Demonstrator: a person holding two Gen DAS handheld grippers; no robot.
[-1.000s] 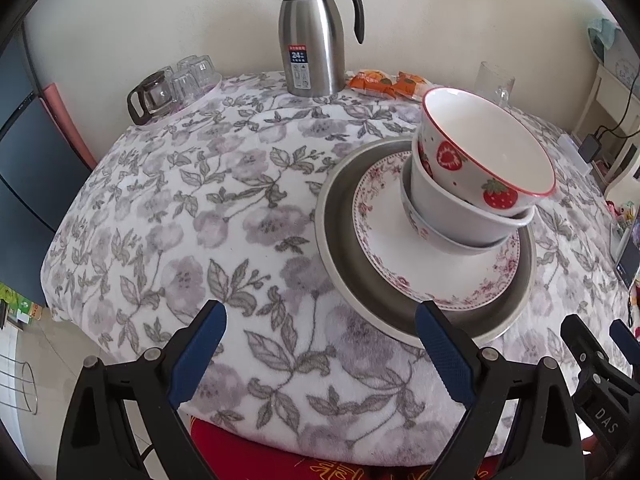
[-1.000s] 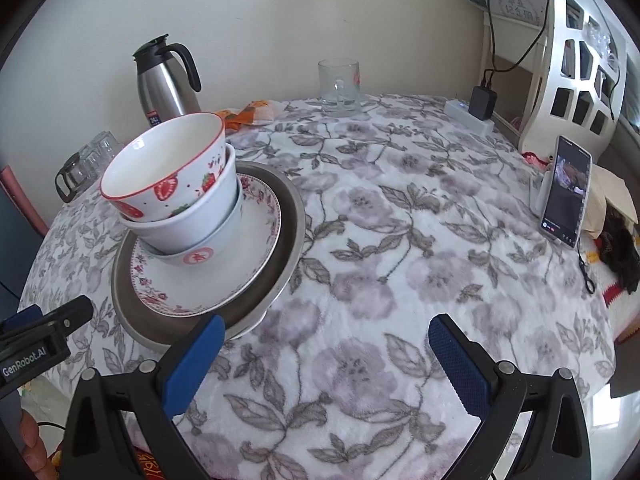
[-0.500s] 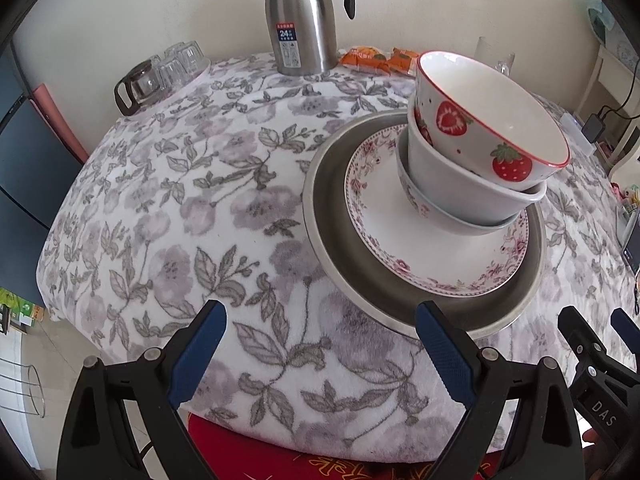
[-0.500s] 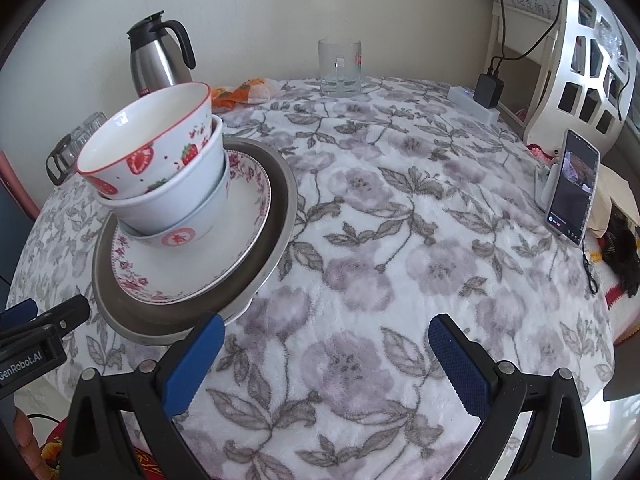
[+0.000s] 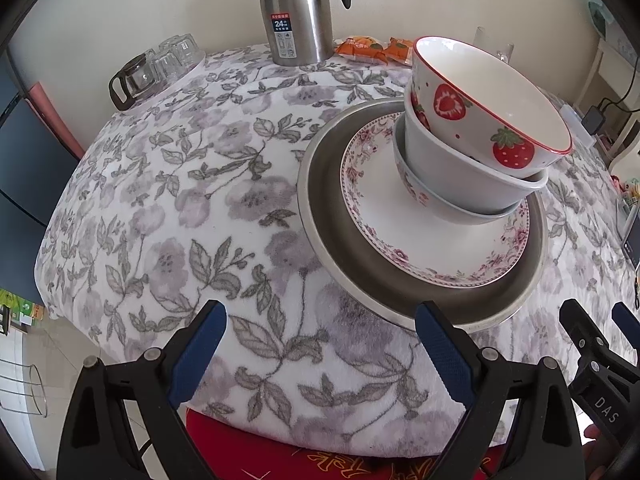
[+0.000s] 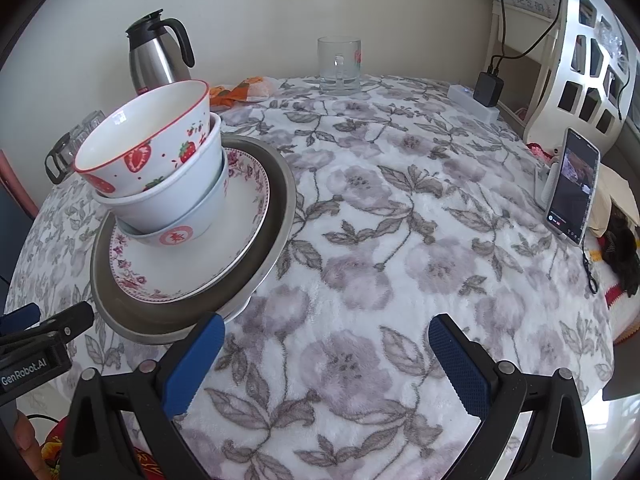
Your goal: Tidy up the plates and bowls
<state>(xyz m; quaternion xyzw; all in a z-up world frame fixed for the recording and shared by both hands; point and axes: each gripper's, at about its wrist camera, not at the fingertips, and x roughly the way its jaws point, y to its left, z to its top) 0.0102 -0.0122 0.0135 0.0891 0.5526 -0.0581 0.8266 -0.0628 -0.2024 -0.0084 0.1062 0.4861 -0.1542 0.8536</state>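
Round tabletop point(image 5: 168, 208) under a fleecy floral cloth, set against a cream wall, with a steel thermos jug point(image 5: 296, 12), upturned glasses point(image 5: 160, 64), a glass mug point(image 6: 339, 65) and a propped phone point(image 6: 574, 188) around the edge. Crockery already gathered into one pile: strawberry bowl point(image 5: 492, 104) tilted on top, nested in a plain white bowl point(image 5: 460, 172), that in turn in a lower bowl with a red mark point(image 6: 176, 236), all sitting off-centre on a floral-rimmed plate point(image 5: 400, 236) inside a wide metal plate point(image 5: 332, 232). Left gripper point(image 5: 318, 356) low at the near edge, jaws released and holding nothing, right-hand pad close to the metal rim. Right gripper point(image 6: 326, 364) likewise released and empty, pointed at bare cloth beside the pile. Fits either a finished stack or one about to be taken apart and sorted; not settled from this. Any grasp here would call for care with the leaning top bowl.
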